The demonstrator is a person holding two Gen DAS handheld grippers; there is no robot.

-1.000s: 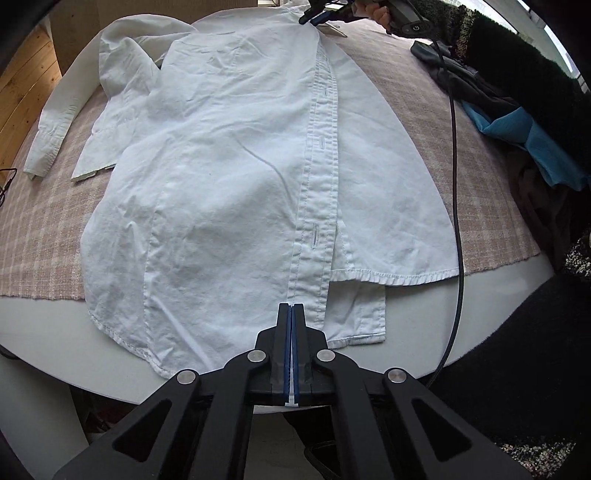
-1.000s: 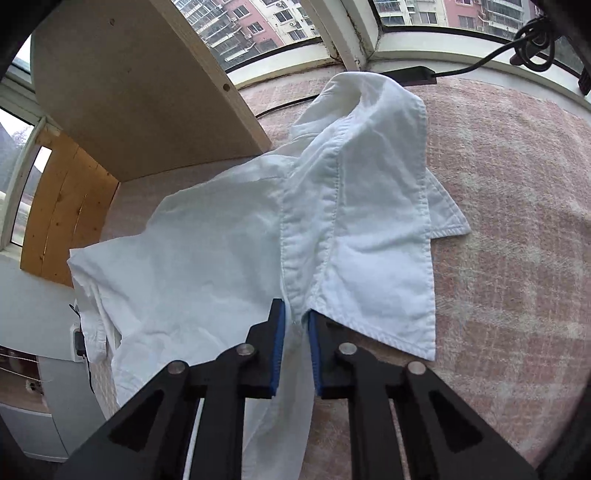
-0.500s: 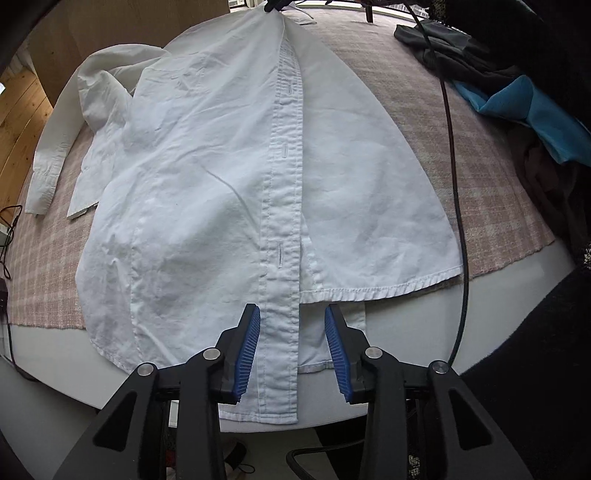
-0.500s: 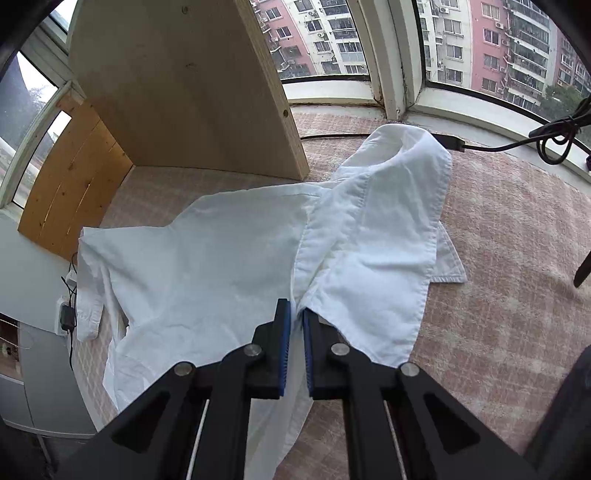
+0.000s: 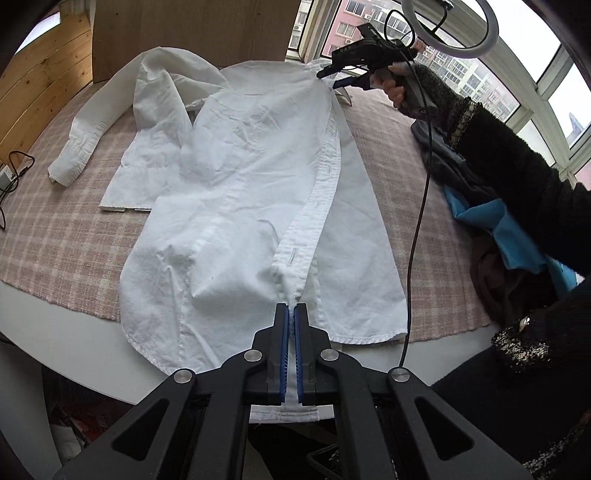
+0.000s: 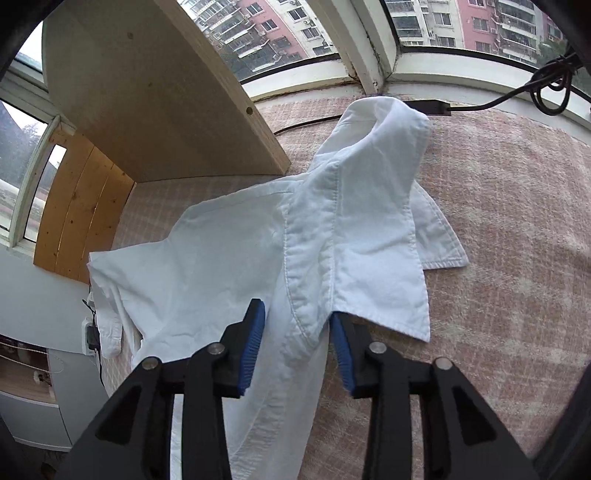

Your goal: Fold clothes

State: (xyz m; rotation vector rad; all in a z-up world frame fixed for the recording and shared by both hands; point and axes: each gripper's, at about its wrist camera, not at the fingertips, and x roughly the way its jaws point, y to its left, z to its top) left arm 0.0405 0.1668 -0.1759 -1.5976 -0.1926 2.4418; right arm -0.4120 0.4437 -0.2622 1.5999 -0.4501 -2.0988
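A white button-up shirt (image 5: 240, 206) lies spread front-up on a pink plaid cloth (image 5: 55, 229), its hem hanging over the white table's edge (image 5: 74, 332). My left gripper (image 5: 293, 310) is shut on the button placket near the hem, and the fabric puckers up at the pinch. At the collar end, my right gripper (image 5: 328, 79) is held by a hand in a black sleeve. In the right wrist view the right gripper (image 6: 297, 314) has its jaws opening. The shirt's (image 6: 207, 266) top placket lies loose between the blue pads (image 6: 253, 343), which do not press on it.
A heap of dark and blue clothes (image 5: 480, 218) sits at the table's right. A black cable (image 5: 417, 221) hangs across the cloth. A wooden board (image 5: 184, 29) stands behind the shirt, a ring light (image 5: 450, 26) near the windows, and a plug with its cord (image 5: 7, 177) at far left.
The left gripper opened around the lower placket, then closed on it and lifted it. The right gripper's jaws, shut on the collar end before, have parted.
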